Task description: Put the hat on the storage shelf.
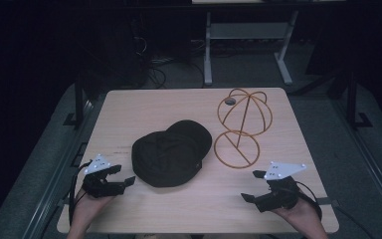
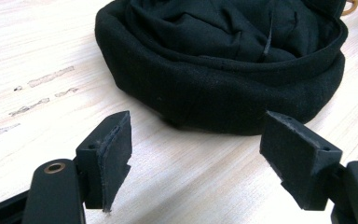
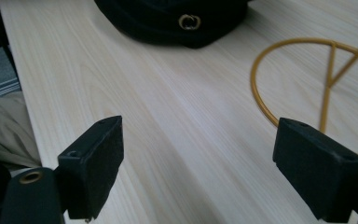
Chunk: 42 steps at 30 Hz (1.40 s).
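Black, matte jaws stood spread wide on both grippers, holding nothing. At lower left of the high view the left gripper (image 1: 124, 175) pointed at a soft, crumpled black cap (image 1: 171, 153) at frame centre, apart from it. At lower right, the right gripper (image 1: 251, 185) hovered over pale wood-grain table (image 1: 129, 114). Beyond stood a thin golden wire hat stand (image 1: 241, 127).

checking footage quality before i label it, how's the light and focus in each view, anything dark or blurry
High view: table evenly lit, the room behind nearly black, black cap shows little detail. Left gripper view: cap folds fairly sharp, the near tongs slightly soft. Right gripper view: gold wire stand and the cap's emblem blurred, no glare.
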Each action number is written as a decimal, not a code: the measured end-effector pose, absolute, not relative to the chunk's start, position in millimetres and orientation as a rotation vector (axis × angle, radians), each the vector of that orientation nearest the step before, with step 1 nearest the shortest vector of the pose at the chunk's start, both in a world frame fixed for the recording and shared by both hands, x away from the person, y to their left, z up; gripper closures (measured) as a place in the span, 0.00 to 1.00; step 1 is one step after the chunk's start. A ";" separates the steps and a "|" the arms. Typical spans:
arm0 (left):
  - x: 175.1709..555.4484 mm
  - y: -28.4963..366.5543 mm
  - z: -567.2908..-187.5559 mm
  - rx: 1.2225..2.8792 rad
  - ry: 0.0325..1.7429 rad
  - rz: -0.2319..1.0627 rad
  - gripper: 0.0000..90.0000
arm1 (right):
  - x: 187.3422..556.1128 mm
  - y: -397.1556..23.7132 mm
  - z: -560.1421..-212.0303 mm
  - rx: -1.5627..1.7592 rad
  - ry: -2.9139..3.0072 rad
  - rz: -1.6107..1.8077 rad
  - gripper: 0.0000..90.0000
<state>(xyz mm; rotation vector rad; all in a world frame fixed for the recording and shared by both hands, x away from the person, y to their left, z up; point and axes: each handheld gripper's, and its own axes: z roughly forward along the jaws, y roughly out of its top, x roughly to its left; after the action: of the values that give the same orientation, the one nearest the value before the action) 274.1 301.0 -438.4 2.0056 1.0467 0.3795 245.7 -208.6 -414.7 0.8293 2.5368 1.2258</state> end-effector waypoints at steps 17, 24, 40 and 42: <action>275.2 303.3 -439.3 1.993 1.051 0.378 0.28 | 264.9 -156.3 -402.6 0.695 2.670 1.209 0.18; 275.3 303.3 -439.5 1.993 1.051 0.378 0.28 | 272.0 -141.5 -399.8 0.658 2.708 1.201 0.18; 277.1 304.9 -440.1 1.996 1.048 0.378 0.28 | 295.2 -87.9 -396.1 0.500 2.777 1.172 0.21; 277.1 305.1 -439.9 1.993 1.050 0.378 0.28 | 298.5 -81.7 -395.9 0.491 2.780 1.168 0.22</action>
<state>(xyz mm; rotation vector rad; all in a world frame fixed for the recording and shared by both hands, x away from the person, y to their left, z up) 277.1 305.1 -439.9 1.9932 1.0499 0.3783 298.5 -81.7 -395.9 0.4907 2.7799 1.1678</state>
